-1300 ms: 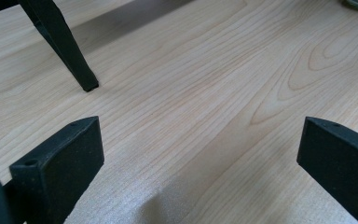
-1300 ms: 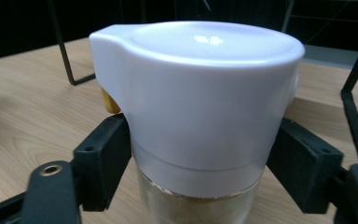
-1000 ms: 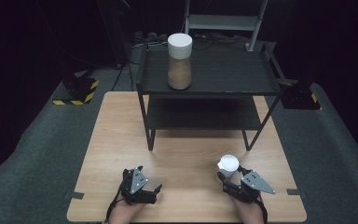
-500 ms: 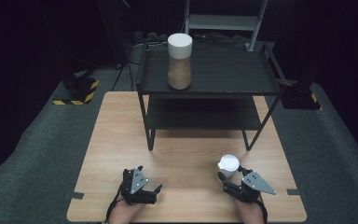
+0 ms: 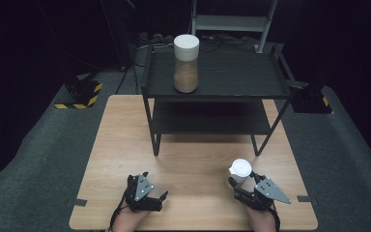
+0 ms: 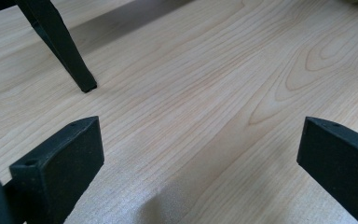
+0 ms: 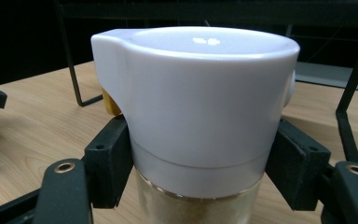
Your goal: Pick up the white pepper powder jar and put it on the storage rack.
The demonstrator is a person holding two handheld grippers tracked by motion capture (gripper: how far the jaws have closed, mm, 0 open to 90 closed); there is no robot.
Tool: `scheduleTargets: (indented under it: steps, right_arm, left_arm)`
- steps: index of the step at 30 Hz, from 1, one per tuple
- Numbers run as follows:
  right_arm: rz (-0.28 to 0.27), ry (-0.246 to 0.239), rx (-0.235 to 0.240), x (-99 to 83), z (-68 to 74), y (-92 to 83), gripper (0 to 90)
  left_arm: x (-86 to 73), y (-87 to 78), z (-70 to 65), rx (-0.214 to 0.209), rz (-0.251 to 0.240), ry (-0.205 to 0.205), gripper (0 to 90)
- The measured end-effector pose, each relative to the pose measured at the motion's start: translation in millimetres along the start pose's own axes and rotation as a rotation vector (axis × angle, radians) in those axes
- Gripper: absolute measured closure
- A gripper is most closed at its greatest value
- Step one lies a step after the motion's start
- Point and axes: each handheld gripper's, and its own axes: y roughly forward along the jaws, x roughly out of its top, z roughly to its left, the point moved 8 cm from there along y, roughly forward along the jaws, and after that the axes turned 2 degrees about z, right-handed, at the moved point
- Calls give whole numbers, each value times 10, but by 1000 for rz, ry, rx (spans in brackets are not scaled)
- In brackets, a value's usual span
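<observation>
Gripped, not yet moved: right gripper (image 5: 240, 182) fingers (image 7: 107, 163) clamped on the jar (image 7: 196, 121) just below its white lid, near the counter (image 5: 198, 169) front right. Probably bound for the shelf (image 5: 222, 72) beside the other jar (image 5: 186, 63); lifting and placing remain. Upright, long axis vertical, spout left in the right gripper view. Left gripper (image 5: 147, 193) fingers (image 6: 60, 163) apart, empty.

table top (image 5: 193, 159): pale wood with visible grain, smooth, faint sheen
shelf rack (image 5: 222, 77): black metal, matt
small jar lid (image 7: 196, 93): white plastic, smooth, glossy
small jar body (image 7: 198, 200): clear, glassy
gripper pads (image 6: 58, 163): black, matt, finely rough
floor (image 5: 43, 145): grey carpet, rough
</observation>
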Motion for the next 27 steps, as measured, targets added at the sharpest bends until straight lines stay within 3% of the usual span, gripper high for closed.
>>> scheduleTargets:
  steps: [7, 14, 27]
  right_arm:
    - [-25, -12, 5, 116, 12, -77, 304]
    - [-54, 16, 24, 272, -4, -160, 305]
    - [-90, -12, 36, 616, 13, -256, 305]
  left_arm:
    - [-2, -1, 4, -2, -3, -2, 8]
    - [-4, -3, 0, -2, -4, 1, 9]
    - [-12, -9, 5, -5, -11, -4, 9]
